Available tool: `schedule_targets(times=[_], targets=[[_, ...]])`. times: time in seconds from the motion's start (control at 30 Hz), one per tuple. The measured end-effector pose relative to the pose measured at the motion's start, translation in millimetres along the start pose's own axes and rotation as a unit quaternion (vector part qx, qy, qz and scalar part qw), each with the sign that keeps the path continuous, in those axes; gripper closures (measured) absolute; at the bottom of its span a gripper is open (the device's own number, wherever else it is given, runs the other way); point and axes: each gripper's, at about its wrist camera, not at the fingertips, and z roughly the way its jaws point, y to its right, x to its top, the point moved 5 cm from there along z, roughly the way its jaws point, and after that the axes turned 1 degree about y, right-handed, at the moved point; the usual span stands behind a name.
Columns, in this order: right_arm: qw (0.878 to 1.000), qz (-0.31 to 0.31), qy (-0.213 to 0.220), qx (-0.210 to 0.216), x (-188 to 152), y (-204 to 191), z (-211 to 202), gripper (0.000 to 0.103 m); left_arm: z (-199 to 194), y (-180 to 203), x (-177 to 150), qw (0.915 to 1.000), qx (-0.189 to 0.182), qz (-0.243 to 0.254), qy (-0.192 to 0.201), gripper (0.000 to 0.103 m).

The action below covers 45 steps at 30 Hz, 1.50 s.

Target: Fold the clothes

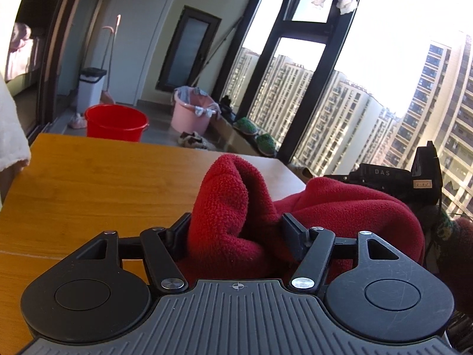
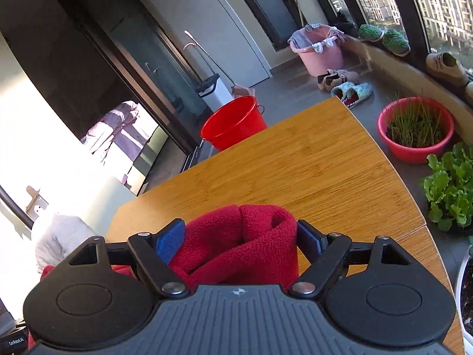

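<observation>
A red fleece garment [image 1: 325, 207] lies bunched at the near edge of the wooden tabletop [image 1: 88, 183]. The left gripper [image 1: 236, 230] pinches a thick fold of it. The right gripper [image 2: 241, 236] brackets another fold, apparently loosely, its jaws spread.
</observation>
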Motion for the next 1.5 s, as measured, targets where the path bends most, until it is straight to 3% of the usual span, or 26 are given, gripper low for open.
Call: schedule_targets(times=[0.03,0.07,0.17,0.23,0.43,0.57,0.73,0.83,1.0,1.03,1.13,1.2,1.23,1.27,1.37,1.5], targets=[[1.000,0.015,-0.007,0.007,-4,3,8,0.027,2,-4,1,0.9999,0.001,-0.012,0.001,0.034],[1.000,0.019,-0.009,0.014,-7,3,12,0.041,5,-9,3,0.9997,0.003,-0.022,0.003,0.034],[1.000,0.004,0.002,0.015,-8,-8,21,0.069,13,-21,8,0.9985,0.010,-0.053,0.009,0.036],[1.000,-0.009,0.016,0.018,-2,-20,25,0.075,20,-33,18,0.9976,0.021,-0.063,0.020,0.041],[0.993,-0.066,0.077,0.058,31,-72,21,0.079,27,-46,83,0.9954,0.037,-0.047,0.076,0.063],[0.982,-0.113,0.125,0.081,44,-93,-10,0.079,12,-35,112,0.9929,0.028,-0.017,0.114,0.063],[0.983,-0.127,0.118,0.062,6,-67,-46,0.080,0,-20,69,0.9975,0.003,-0.005,0.070,0.062],[0.990,-0.100,0.087,0.047,-31,-40,-60,0.080,-7,-11,36,0.9990,-0.003,-0.005,0.044,0.059],[0.997,-0.077,0.017,0.011,-85,-13,-59,0.088,-15,-2,16,0.9996,-0.005,0.001,0.028,0.053],[0.996,-0.085,0.016,0.002,-89,-12,-61,0.088,-15,-2,17,0.9996,-0.002,0.002,0.027,0.053],[0.990,-0.123,0.072,0.006,-66,-31,-81,0.084,-11,-2,21,0.9996,0.001,0.005,0.029,0.053],[0.981,-0.154,0.110,0.029,-38,-55,-96,0.062,-8,-2,23,0.9995,0.001,0.009,0.030,0.053],[0.976,-0.177,0.123,0.042,-25,-70,-100,0.042,-7,-3,23,0.9995,0.000,0.011,0.029,0.053],[0.969,-0.200,0.134,0.054,-12,-85,-103,0.033,-6,-4,22,0.9995,-0.001,0.012,0.029,0.053],[0.950,-0.273,0.126,0.080,17,-131,-86,0.021,-4,-7,23,0.9995,-0.004,0.008,0.029,0.053],[0.936,-0.332,0.065,0.093,30,-171,-35,0.020,-4,-11,23,0.9994,-0.009,0.004,0.033,0.051]])
